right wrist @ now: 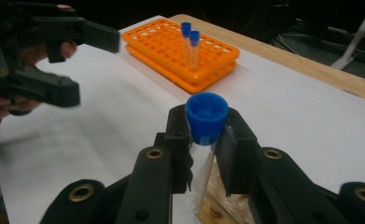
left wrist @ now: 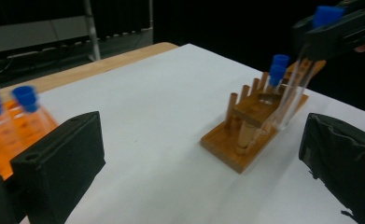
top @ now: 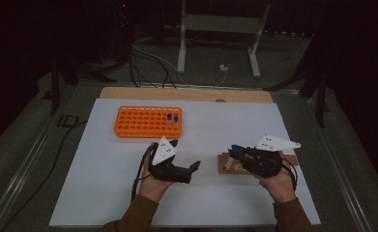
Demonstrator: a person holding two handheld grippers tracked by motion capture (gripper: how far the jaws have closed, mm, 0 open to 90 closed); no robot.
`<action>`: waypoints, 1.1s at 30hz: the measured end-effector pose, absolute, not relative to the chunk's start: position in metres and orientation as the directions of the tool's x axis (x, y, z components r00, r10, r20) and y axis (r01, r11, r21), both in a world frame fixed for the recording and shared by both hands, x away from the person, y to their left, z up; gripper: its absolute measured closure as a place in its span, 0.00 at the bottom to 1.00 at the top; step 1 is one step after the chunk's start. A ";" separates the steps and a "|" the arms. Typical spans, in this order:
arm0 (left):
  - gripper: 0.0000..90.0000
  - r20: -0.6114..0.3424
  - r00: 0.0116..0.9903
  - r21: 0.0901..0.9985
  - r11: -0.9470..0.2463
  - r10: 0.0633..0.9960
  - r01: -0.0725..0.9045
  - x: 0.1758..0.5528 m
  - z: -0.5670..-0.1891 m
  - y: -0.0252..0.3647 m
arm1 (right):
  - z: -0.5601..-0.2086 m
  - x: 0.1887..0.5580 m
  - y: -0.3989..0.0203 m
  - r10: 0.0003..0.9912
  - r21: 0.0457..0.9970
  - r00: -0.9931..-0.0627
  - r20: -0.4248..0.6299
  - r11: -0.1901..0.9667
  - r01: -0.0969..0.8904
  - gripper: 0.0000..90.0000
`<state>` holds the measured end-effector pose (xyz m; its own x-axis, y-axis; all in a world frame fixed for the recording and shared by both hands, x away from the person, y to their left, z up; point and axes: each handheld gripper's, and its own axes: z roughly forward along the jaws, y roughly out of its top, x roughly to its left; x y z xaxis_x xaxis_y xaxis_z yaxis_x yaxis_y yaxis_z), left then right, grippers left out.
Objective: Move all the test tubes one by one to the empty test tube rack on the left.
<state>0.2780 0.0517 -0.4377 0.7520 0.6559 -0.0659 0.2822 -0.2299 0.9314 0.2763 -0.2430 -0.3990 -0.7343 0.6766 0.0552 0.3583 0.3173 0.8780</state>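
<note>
The right gripper (top: 236, 151) holds a clear test tube with a blue cap (right wrist: 206, 116), its jaws pinched on the tube just below the cap; in the right gripper view the cap stands above the two black jaws and the clear body hangs down between them. In the left gripper view the same tube (left wrist: 296, 84) hangs tilted from the right gripper (left wrist: 332, 29), its lower end down at the near edge of the wooden rack (left wrist: 254, 123); whether it touches the rack cannot be told. The wooden rack (top: 230, 164) lies on the white table surface (top: 128, 193) in front of the person's right hand (top: 279, 186), and a second blue-capped tube (left wrist: 277, 70) stands in it among the upright pegs. The left gripper (top: 194, 166) is held low over the table, to the left of the rack and apart from it, with its jaws spread and nothing between them; the left gripper view shows both black jaws far apart at the picture's edges. The orange rack (top: 148, 122) sits farther back on the left of the table, with two blue-capped tubes (top: 172, 120) standing upright side by side near its right end.
</note>
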 end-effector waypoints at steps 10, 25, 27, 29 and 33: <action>0.08 -0.044 0.789 0.921 -0.281 0.612 0.269 0.280 -0.442 0.012 | -0.401 0.281 -0.225 0.666 0.875 -0.743 0.062 0.322 0.361 0.85; 0.63 -0.069 0.824 0.934 -0.253 0.563 0.251 0.279 -0.449 -0.017 | -0.403 0.282 -0.219 0.658 0.876 -0.748 0.083 0.310 0.369 0.85; 0.68 -0.058 0.827 0.934 -0.262 0.560 0.243 0.279 -0.448 -0.018 | -0.403 0.282 -0.218 0.658 0.875 -0.748 0.085 0.310 0.372 0.85; 0.73 -0.051 0.828 0.934 -0.268 0.558 0.238 0.278 -0.449 -0.019 | -0.404 0.283 -0.218 0.658 0.874 -0.748 0.087 0.310 0.374 0.85; 0.80 -0.048 0.831 0.934 -0.271 0.554 0.234 0.278 -0.449 -0.019 | -0.404 0.283 -0.218 0.654 0.874 -0.750 0.099 0.303 0.379 0.85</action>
